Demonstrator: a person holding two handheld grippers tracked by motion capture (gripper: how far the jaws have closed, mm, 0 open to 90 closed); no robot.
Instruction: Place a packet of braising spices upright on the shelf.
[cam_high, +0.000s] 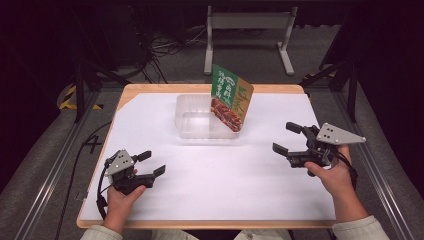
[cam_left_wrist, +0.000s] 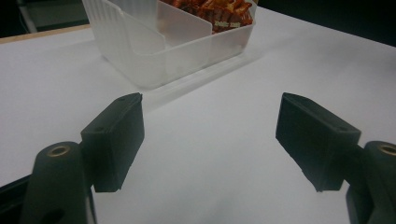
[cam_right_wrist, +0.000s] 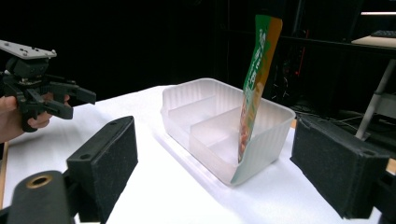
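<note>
green snack packet (cam_high: 230, 98) stands upright, long axis vertical, in clear tray (cam_high: 192, 131).

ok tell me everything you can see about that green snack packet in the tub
The packet is a flat, glossy pouch, green at the top with white lettering, an orange-yellow band along one edge and a picture of reddish-brown food low on its face. It stands nearly upright, leaning slightly, with its bottom end inside the clear plastic tub, in the compartment at the tub's right end in the high view. In the right gripper view it rests against the tub's wall at that end. Neither claw touches it.
</note>
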